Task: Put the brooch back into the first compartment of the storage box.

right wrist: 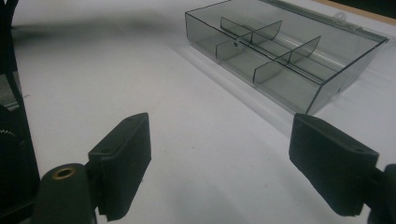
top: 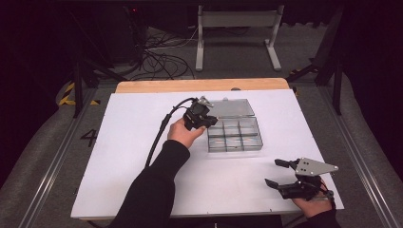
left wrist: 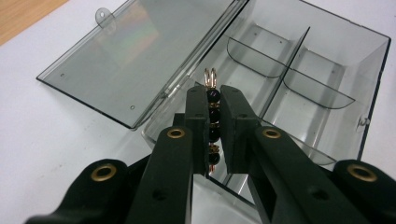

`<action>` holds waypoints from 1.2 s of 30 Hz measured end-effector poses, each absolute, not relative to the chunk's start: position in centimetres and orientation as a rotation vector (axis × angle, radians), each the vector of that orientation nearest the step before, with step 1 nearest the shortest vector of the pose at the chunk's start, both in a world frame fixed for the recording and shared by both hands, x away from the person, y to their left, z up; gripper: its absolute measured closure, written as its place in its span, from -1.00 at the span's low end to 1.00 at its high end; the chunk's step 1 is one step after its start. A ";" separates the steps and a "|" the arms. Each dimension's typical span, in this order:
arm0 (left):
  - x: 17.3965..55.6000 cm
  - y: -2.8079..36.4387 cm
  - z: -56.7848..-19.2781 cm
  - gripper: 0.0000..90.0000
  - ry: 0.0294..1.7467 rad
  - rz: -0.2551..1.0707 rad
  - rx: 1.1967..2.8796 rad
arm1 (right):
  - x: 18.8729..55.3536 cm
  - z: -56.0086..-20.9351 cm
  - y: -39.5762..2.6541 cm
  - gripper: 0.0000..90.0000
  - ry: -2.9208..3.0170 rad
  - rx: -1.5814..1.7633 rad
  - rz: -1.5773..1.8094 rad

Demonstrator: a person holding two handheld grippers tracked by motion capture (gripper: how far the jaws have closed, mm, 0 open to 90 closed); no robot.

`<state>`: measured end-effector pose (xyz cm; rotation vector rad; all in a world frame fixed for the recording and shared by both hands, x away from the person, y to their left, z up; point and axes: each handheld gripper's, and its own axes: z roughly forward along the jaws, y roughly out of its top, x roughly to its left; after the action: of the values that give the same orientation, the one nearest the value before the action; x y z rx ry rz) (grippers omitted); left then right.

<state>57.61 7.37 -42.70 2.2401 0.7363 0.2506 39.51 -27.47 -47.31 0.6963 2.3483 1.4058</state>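
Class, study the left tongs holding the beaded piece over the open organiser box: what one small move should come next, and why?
Probably lower the left tongs a little further into the near compartment, then open them. They are shut on the beaded piece, which hangs just above the open clear box, its lid folded back flat. The right tongs rest open, apart from the box.

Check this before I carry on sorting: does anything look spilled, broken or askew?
Nothing stands out. The clear box lies flat with its lid open, dividers upright, and the beaded piece sits pinched in the left tool.
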 end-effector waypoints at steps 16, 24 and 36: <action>57.4 7.4 -42.5 0.55 0.733 0.257 2.220 | 39.5 -47.3 -27.4 -0.53 2.349 0.693 1.406; 56.5 7.8 -41.2 0.40 0.705 0.253 2.195 | 39.7 -47.3 -27.3 -0.53 2.350 0.686 1.406; 54.3 8.6 -38.8 0.29 0.654 0.248 2.181 | 40.3 -47.3 -26.8 -0.53 2.367 0.670 1.404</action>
<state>54.27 8.61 -38.77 2.1807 0.6542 0.2478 40.30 -26.82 -47.27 0.6696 2.3666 1.4038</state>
